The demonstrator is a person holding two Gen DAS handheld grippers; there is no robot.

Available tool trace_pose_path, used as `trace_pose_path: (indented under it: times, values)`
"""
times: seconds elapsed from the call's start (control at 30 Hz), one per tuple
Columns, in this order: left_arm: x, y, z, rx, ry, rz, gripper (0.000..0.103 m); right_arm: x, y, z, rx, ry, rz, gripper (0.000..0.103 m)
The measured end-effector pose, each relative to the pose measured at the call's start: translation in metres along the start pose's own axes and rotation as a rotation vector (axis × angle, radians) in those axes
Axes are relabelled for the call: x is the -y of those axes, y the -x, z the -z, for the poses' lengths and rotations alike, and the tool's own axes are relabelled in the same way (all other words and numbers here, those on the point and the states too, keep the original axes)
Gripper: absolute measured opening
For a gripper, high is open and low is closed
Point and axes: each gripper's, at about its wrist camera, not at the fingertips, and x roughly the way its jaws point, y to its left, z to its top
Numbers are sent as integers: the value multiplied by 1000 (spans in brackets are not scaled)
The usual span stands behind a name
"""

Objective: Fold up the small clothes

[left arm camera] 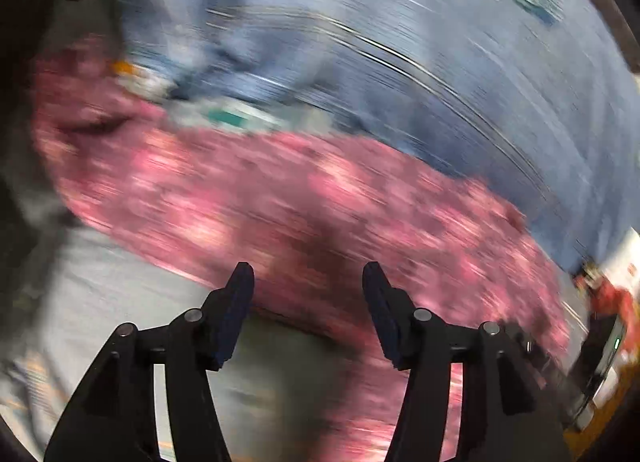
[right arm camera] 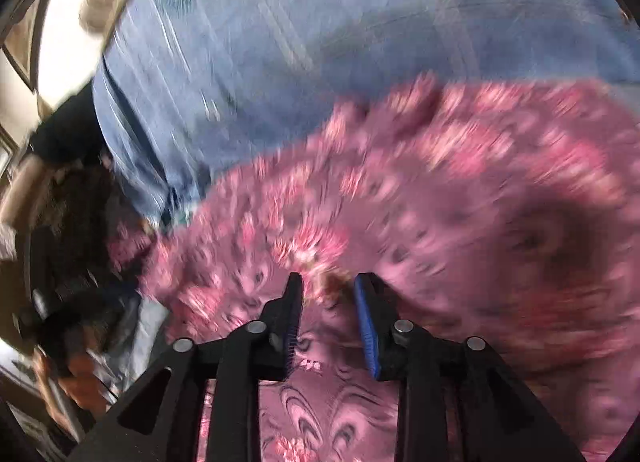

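Pink floral-patterned cloth (left arm camera: pixel 320 198) is seen spread across a surface covered in blue fabric (left arm camera: pixel 460 62), both heavily smeared by motion blur. In the left wrist view, the pink cloth is stretched as a broad band from the left side down toward the lower right, with the blue fabric lying beyond it and a paler grey-blue sheet (left arm camera: pixel 120 282) showing at the lower left. The left gripper (left arm camera: pixel 308 274) is held above the near edge of the pink cloth; its fingers are set well apart, and nothing is seen between them. A small teal and white patch (left arm camera: pixel 232 116) is visible where the pink cloth meets the blue fabric, too blurred to be identified. In the right wrist view, the pink cloth (right arm camera: pixel 440 190) fills the lower and right parts of the picture, with the blue fabric (right arm camera: pixel 320 22) behind it. The right gripper (right arm camera: pixel 328 282) is poised over the pink cloth with its fingers parted by a narrower gap; the cloth is seen through the gap, and whether it is touched cannot be told. At the lower left edge of that view, a hand (right arm camera: pixel 80 374) is shown dimly.
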Motion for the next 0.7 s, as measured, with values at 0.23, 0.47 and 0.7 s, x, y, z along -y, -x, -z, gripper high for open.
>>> trace_pose_path:
  times: [0.23, 0.47, 0.7]
  values:
    - [-80, 12, -55, 23, 92, -276, 58, -9, 5, 19, 115, 94, 18, 40]
    - [-110, -14, -78, 12, 191, -443, 70, -8, 6, 20, 118, 84, 5, 40]
    - [-123, -41, -93, 53, 230, -383, 11, -6, 8, 20, 122, 72, -14, 40]
